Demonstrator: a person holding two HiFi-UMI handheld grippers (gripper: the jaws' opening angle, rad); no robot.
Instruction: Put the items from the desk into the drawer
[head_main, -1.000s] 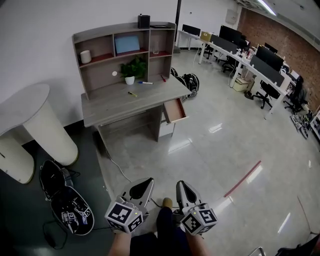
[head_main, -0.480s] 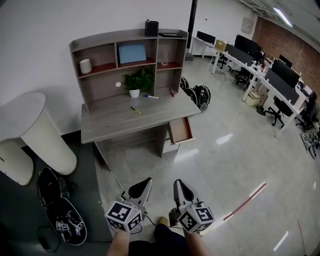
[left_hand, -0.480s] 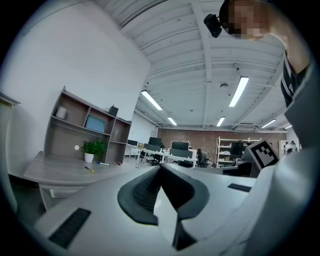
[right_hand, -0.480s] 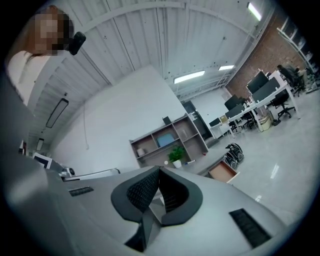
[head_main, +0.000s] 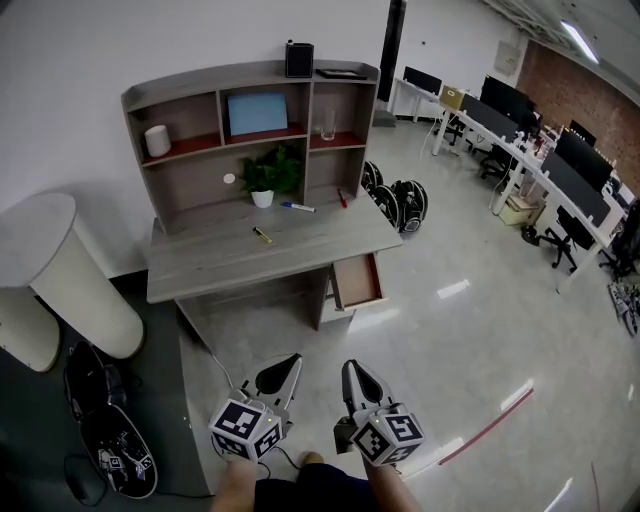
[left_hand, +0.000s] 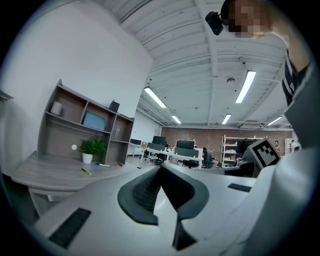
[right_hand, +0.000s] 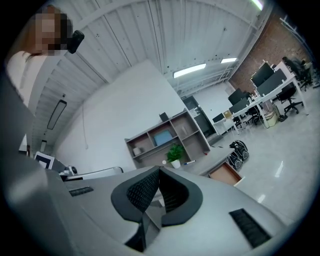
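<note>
Left gripper (head_main: 284, 367) & right gripper (head_main: 352, 371) are carrying nothing, jaws together. Desk (head_main: 210, 262) well ahead. Risk: arriving w/o opening, nudging yellow pen (head_main: 261, 235) off.

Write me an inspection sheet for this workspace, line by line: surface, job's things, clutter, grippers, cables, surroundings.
Surface: grey desk with a shelf unit on it; the front half is bare.
Job's things: yellow marker, blue-capped marker and red pen lie on the desk; drawer stands open, nothing seen inside.
Clutter: potted plant on the desk; white cup, screen and glass on the shelves.
Grippers: left gripper and right gripper are both shut and empty, well short of the desk.
Cables: one cable on the floor by the desk.
Surroundings: white round stand, black bags on the floor, office desks to the right.
</note>
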